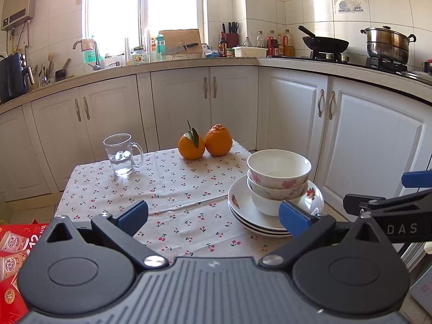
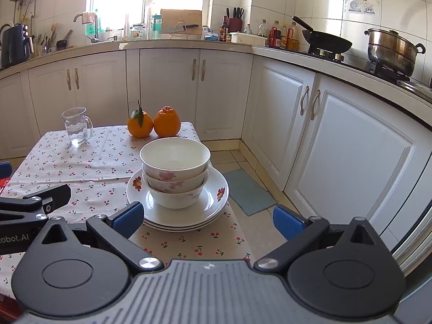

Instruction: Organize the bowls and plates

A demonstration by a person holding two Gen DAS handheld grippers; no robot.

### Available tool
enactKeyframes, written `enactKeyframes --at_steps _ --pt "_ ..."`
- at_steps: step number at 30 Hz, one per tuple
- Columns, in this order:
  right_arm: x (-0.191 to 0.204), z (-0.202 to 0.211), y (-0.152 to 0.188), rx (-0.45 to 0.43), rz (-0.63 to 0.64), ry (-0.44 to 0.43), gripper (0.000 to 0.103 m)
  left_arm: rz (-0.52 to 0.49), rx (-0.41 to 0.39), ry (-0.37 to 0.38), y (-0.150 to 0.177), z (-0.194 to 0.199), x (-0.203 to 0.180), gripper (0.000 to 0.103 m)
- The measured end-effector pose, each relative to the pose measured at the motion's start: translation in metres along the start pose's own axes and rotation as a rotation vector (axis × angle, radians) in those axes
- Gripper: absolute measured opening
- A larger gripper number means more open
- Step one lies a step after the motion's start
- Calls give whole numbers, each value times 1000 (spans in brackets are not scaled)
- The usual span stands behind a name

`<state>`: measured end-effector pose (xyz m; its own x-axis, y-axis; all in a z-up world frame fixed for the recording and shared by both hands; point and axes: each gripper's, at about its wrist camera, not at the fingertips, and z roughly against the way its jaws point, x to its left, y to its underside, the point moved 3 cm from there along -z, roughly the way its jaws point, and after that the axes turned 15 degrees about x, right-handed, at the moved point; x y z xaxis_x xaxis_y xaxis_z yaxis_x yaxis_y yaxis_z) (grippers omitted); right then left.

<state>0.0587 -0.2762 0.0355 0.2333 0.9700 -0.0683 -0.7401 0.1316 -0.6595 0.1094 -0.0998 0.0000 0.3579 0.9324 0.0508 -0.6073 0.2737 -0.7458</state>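
The left hand-held gripper (image 1: 213, 217) stands open above bare cherry-print cloth on the desk (image 1: 162, 189). Three nested white floral bowls (image 2: 175, 175) sit on stacked white plates (image 2: 216, 189) at the desk's right edge. The right hand-held gripper (image 2: 208, 220) is open, empty.

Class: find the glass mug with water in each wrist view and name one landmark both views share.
Left wrist: glass mug sits left of centre, at the table's far left.
Right wrist: glass mug sits far left, upper-middle, on the cloth.
Shared landmark: the two oranges, just right of the mug.
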Motion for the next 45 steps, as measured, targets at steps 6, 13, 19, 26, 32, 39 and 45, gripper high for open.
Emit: enactKeyframes --at_steps 6,13,19,26,32,39,45 --pt "0 1 0 -5 1 2 103 -2 -2 -2 0 0 0 103" --pt "-1 3 0 -8 2 5 103 -1 -1 -2 0 0 0 103" --pt "-1 3 0 -8 3 7 103 -1 0 -2 0 1 0 103" --pt "-1 3 0 -9 4 11 103 -1 -1 -1 0 1 0 103" --pt "-2 4 0 -15 7 18 103 -2 -1 -1 0 1 0 103" --pt "-2 5 0 -17 7 20 103 -1 -1 -1 0 1 0 103" --pt "-2 4 0 -17 8 21 103 -2 0 -1 0 1 0 103"
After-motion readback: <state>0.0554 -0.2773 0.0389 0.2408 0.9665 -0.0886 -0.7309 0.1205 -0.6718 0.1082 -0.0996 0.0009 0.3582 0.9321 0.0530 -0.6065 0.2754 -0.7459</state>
